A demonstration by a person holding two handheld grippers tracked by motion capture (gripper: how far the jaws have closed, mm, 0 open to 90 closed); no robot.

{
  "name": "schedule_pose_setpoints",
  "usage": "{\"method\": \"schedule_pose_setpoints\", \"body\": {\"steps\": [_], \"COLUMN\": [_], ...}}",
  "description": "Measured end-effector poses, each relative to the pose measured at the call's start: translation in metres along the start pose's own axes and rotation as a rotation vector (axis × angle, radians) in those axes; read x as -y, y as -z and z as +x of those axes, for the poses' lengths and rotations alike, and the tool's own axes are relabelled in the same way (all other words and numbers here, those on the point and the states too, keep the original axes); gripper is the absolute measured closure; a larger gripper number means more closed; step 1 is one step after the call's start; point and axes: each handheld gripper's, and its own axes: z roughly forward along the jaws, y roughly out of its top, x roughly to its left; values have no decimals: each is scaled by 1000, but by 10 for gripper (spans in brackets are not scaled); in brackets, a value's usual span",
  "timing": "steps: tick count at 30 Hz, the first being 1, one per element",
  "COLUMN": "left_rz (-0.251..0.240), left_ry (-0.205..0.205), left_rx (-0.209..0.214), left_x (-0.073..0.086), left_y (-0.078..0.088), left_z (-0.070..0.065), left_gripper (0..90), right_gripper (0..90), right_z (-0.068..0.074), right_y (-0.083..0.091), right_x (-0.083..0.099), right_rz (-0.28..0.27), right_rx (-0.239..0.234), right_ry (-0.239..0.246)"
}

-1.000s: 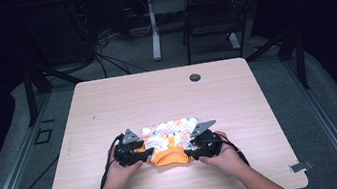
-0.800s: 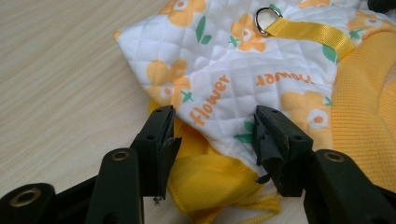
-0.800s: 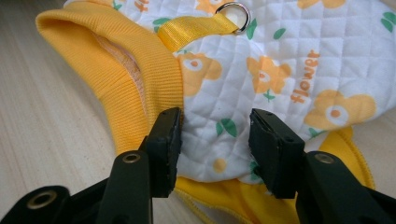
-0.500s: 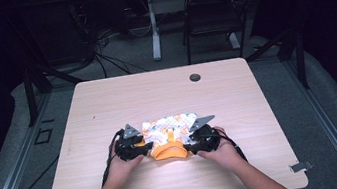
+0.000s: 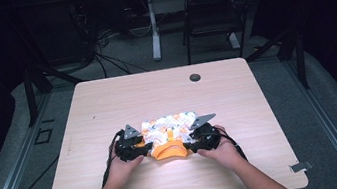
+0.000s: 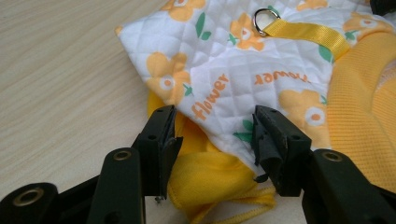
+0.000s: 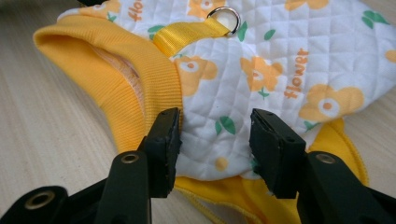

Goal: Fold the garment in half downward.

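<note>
Both grippers, left (image 5: pixel 145 150) and right (image 5: pixel 190 145), stand open astride the near corners of the quilted white, orange-flowered garment (image 5: pixel 169 127) with yellow ribbed collar; left jaws have just been closing.

One camera looks down from high above the counter (image 5: pixel 107 103). Two ride low and close, both facing the flower cloth (image 6: pixel 243 70) mid-frame.

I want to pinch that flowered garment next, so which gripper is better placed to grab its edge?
Probably the left gripper: the quilted corner of the flowered garment lies between its open fingers. The right gripper hovers over flat quilting, with no edge between its fingers.
</note>
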Motion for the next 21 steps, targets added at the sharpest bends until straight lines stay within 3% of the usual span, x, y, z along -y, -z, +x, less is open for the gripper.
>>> {"method": "schedule_pose_setpoints", "body": {"steps": [8, 14, 21], "left_rz": [-47, -79, -130], "left_ry": [-18, -25, 25], "left_rx": [64, 73, 89], "left_x": [-1, 5, 21], "left_y": [25, 43, 73], "left_z": [-12, -17, -15], "left_gripper": [501, 502, 501], "right_gripper": [522, 520, 518], "right_z": [11, 24, 37], "right_y": [26, 48, 70], "right_x": [1, 4, 16], "right_rz": [-36, -58, -84], "right_rx": [9, 29, 41], "right_ry": [26, 67, 69]}}
